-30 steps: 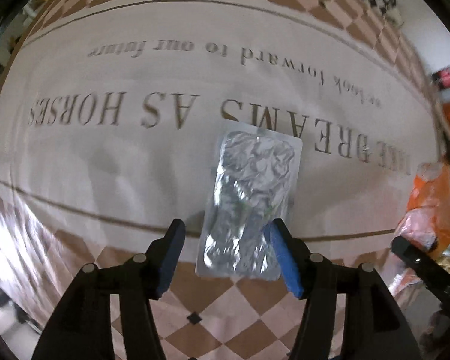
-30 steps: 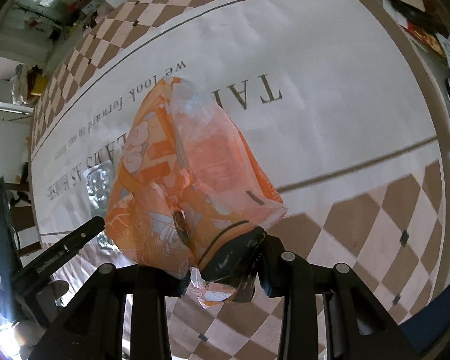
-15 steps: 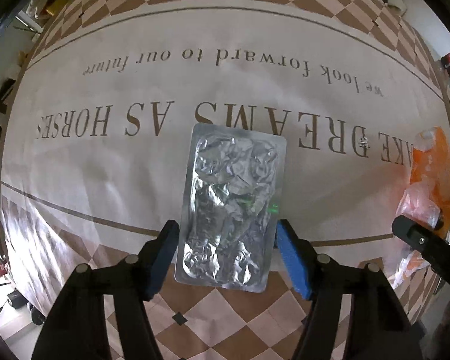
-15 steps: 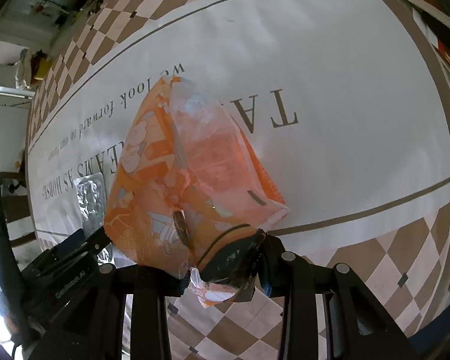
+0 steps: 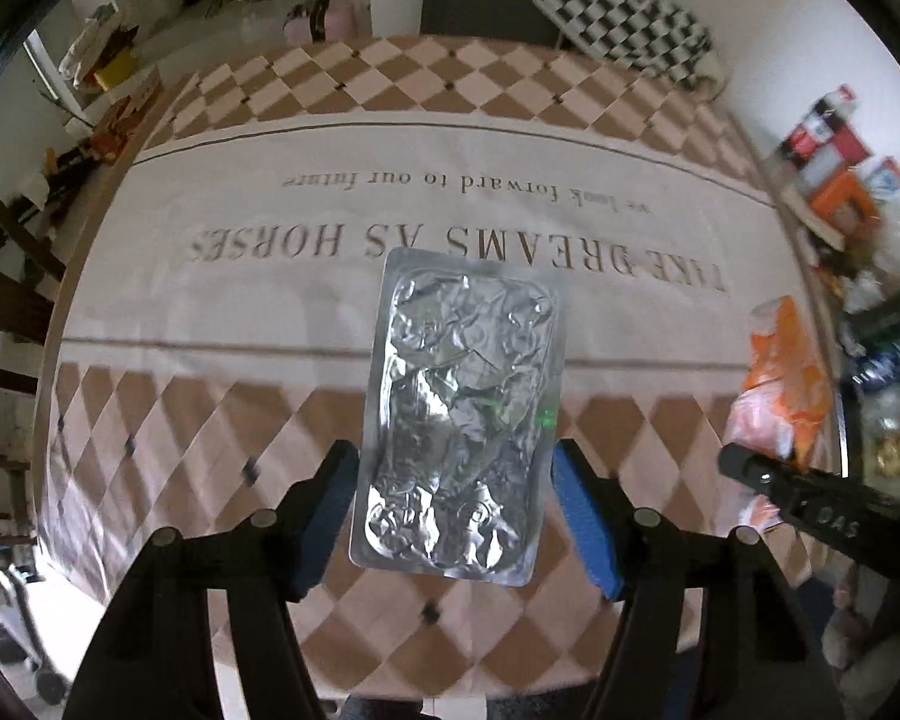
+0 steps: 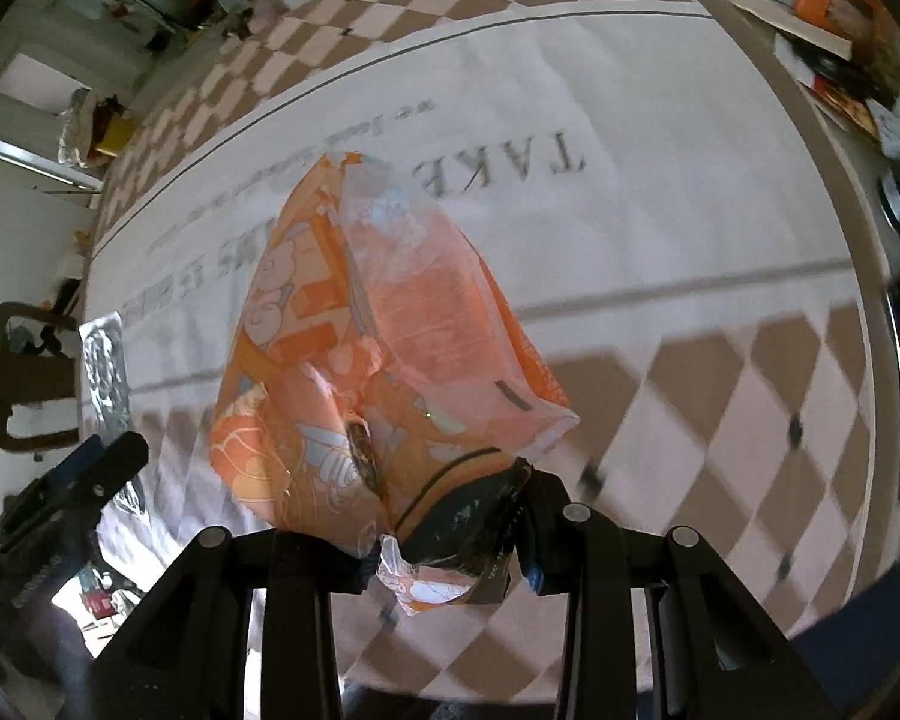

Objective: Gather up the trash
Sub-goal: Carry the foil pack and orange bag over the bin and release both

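Nearest the left wrist camera, the left gripper (image 5: 453,516) had its blue pads (image 5: 588,525) clamped on the two long edges of a silver foil blister pack (image 5: 462,420), and there it was, held flat and clear above the table. The pack's crinkled foil face was turned to the lens, its near short edge hanging between the black fingers, its far end reaching out over the printed lettering.

Over on the right wrist camera, the right gripper (image 6: 447,564) was pinched tight on the bottom of an orange plastic wrapper (image 6: 384,372), a dark crumpled bit of the same wrapper bunched right at the pads. The wrapper stood up and away from the fingers, puffed open, cartoon print on one side and see-through film on the other. The two grippers were near one another: each showed at the edge of the other's view, the foil pack (image 6: 105,378) off to the left of the wrapper.

Below both lay the tablecloth (image 5: 240,312), cream in the middle with brown lettering, checkered brown and pale at the borders. Beyond it, a black-and-white checked cushion (image 5: 630,30) sat against the wall, and blurred boxes (image 5: 834,168) crowded the far right side.
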